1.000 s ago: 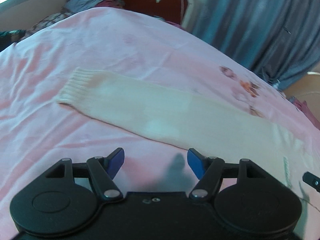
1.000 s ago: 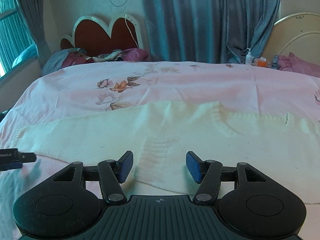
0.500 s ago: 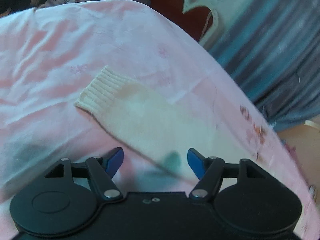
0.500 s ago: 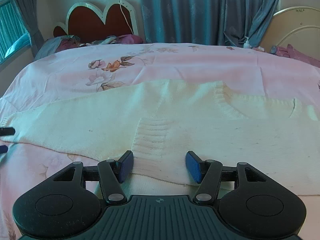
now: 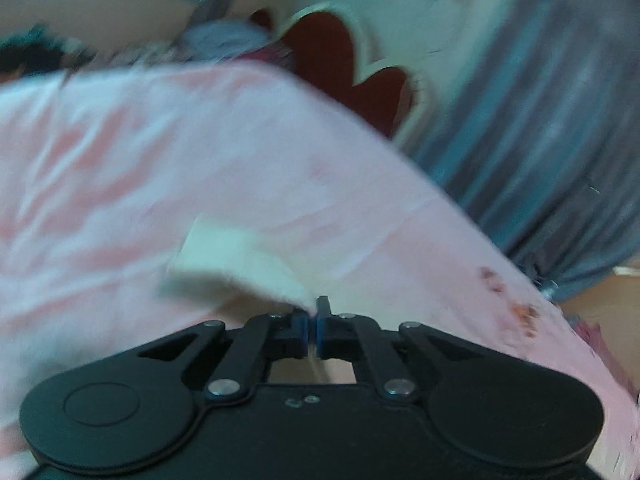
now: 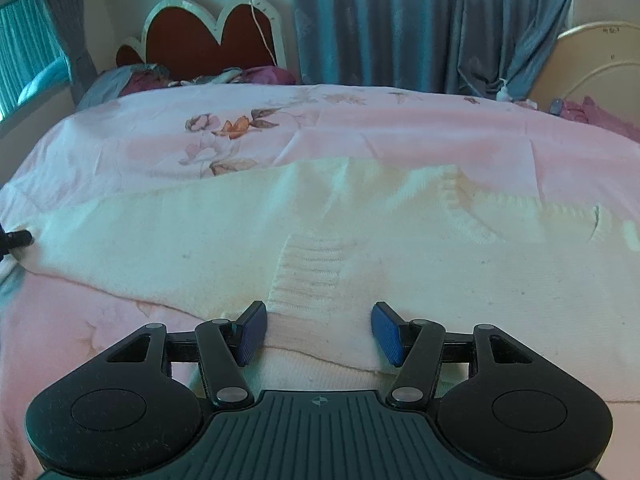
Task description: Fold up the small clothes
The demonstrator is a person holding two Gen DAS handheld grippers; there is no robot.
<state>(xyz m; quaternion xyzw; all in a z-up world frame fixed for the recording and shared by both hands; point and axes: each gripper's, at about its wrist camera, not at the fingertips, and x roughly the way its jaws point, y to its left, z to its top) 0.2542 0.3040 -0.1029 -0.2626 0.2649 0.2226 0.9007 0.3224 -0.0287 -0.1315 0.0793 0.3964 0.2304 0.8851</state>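
Observation:
A cream knit sweater [image 6: 360, 236] lies spread on the pink bedspread [image 6: 380, 128]. Its left sleeve runs to the far left, where the tip of my left gripper [image 6: 16, 238] shows at the cuff. In the blurred left wrist view my left gripper [image 5: 311, 326] is shut on the sleeve's cuff end [image 5: 236, 264], which is lifted and folded over. My right gripper [image 6: 318, 334] is open just above the sweater's ribbed hem [image 6: 308, 280], with the hem edge between its blue pads [image 6: 252, 332].
A red heart-shaped headboard [image 6: 212, 40] with pillows [image 6: 132, 78] stands at the far end of the bed. Grey-blue curtains [image 6: 400, 20] hang behind. A cream bed end [image 6: 600, 72] and pink cloths [image 6: 588, 110] are at the far right.
My left gripper moved along the sleeve to the cuff and shut on it, lifting the cuff. My right gripper moved forward over the hem and stayed open.

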